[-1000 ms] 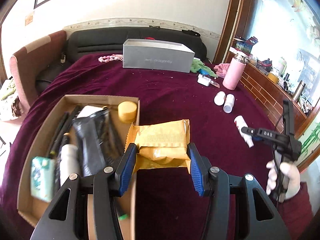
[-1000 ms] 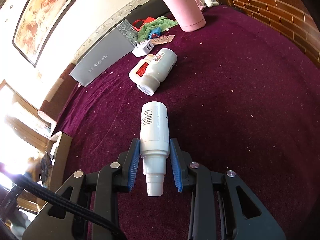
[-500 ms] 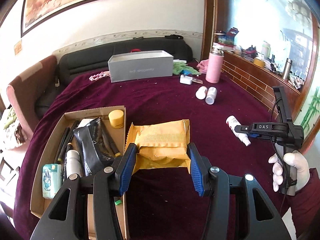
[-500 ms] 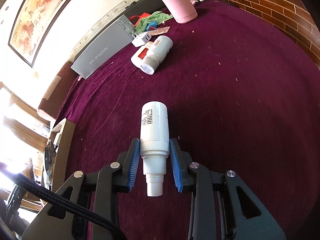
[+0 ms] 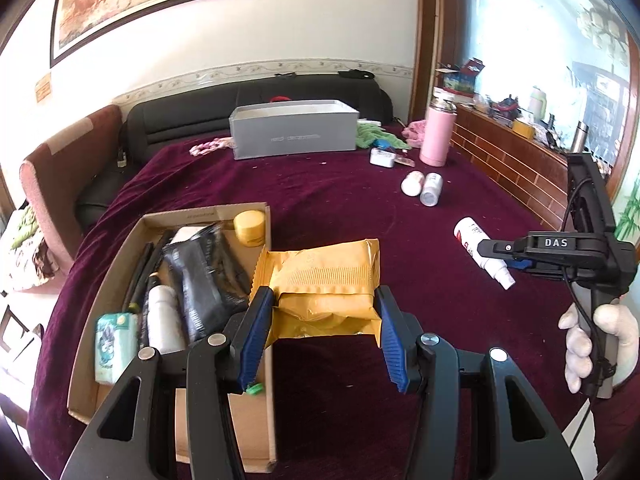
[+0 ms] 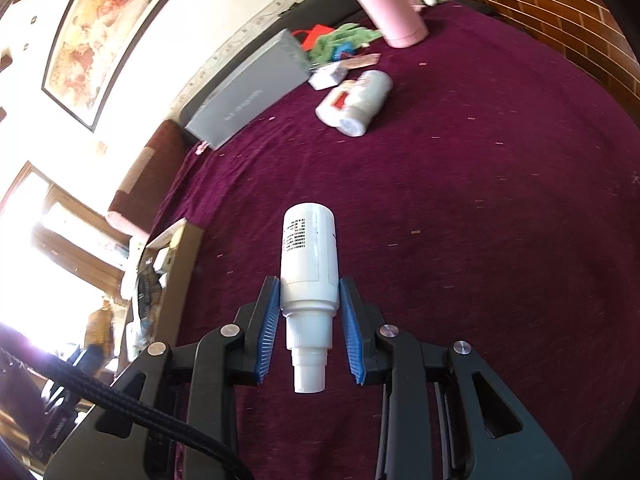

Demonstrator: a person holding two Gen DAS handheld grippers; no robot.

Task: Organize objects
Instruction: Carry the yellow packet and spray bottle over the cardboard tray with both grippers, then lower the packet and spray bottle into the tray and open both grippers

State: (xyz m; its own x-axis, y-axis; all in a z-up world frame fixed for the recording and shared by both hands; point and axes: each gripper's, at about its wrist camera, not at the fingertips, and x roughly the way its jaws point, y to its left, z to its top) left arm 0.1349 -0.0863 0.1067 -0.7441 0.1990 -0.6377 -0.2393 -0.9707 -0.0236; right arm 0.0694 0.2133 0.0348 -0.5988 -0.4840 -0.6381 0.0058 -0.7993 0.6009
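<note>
My left gripper [image 5: 324, 312] is shut on a yellow snack packet [image 5: 326, 280], held above the purple cloth just right of an open cardboard box [image 5: 200, 216]. That box holds dark pouches, a white bottle, a tissue pack and a yellow jar [image 5: 250, 227]. My right gripper [image 6: 309, 300] is shut on a white spray bottle [image 6: 309, 256], nozzle toward the camera. In the left wrist view the same right gripper [image 5: 496, 250] shows at the right with the white spray bottle [image 5: 474, 240] in it, a gloved hand [image 5: 588, 344] below.
A grey box [image 5: 294, 130] stands at the back beside a pink flask [image 5: 438, 136]. Two white pill bottles [image 5: 424, 186] lie on the purple cloth [image 5: 340, 208]; the two white pill bottles [image 6: 354, 100] also show in the right wrist view. A green cloth [image 5: 376, 136] and small packets lie nearby.
Both grippers have pulled back and risen a little, each keeping its load. The cardboard box and far items now sit farther off in both views.
</note>
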